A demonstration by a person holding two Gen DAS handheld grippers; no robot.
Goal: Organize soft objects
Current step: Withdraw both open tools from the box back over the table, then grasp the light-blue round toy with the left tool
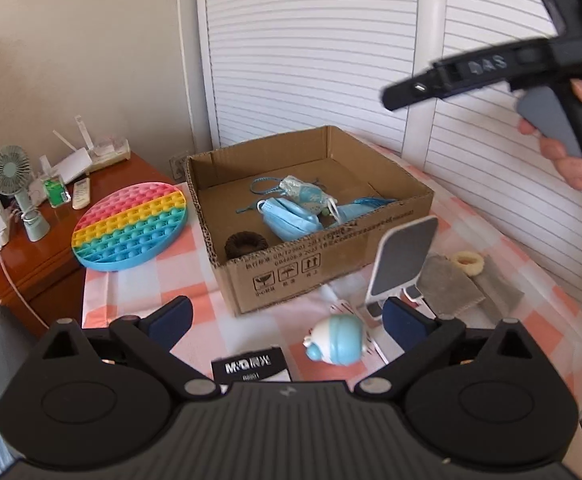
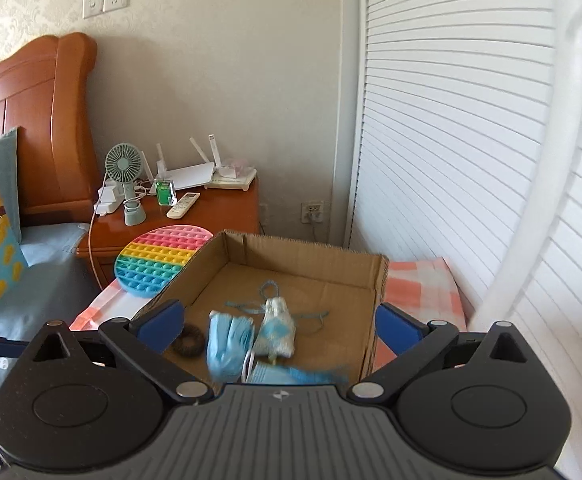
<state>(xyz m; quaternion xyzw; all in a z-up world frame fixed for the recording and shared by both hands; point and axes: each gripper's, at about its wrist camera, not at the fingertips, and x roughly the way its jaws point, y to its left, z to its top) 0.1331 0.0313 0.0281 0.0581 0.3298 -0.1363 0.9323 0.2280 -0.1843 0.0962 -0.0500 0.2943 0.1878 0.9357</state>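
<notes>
Hovering with jaws spread and empty, your left hand-held gripper (image 1: 287,320) faces the grey cloth (image 1: 449,286) and cream hair tie (image 1: 467,263) at right of centre, beside the cardboard box (image 1: 315,268); your right hand-held gripper (image 2: 277,328), also open, hangs over the box.
</notes>
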